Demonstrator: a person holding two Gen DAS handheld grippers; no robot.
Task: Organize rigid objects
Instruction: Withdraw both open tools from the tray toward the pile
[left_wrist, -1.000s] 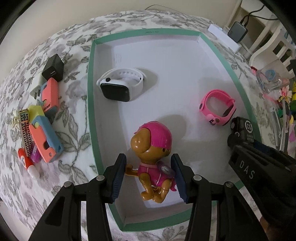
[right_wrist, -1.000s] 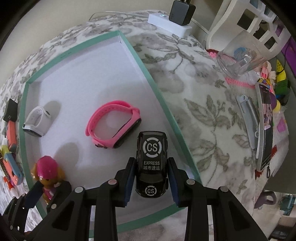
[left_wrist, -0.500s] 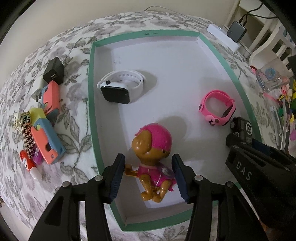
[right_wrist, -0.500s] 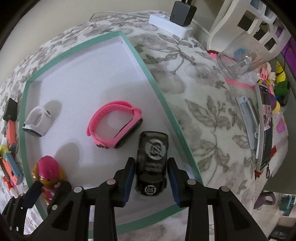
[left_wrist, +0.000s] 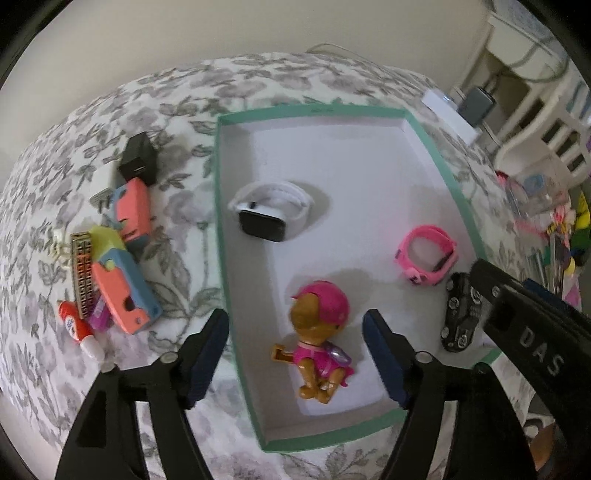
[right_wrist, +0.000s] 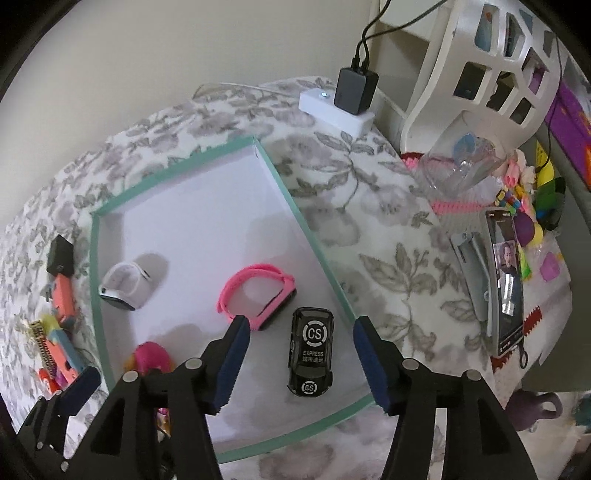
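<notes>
This is a home, most likely a child's bedroom or playroom. A soft surface under a grey floral cover (right_wrist: 388, 266) carries everything, set against a plain cream wall (right_wrist: 166, 55). At two o'clock in the right wrist view stands a white plastic basket (right_wrist: 491, 74) with cut-out sides, and below it, at three o'clock, lies a heap of bright toys and beads (right_wrist: 524, 206) beside a phone (right_wrist: 508, 280). At twelve o'clock a black charger (right_wrist: 355, 90) sits plugged into a white power strip (right_wrist: 334, 110). A teal-rimmed white box (left_wrist: 458, 199) holds a toy pup figure (left_wrist: 319, 343), a toy car (right_wrist: 311, 356) and two wristbands.
</notes>
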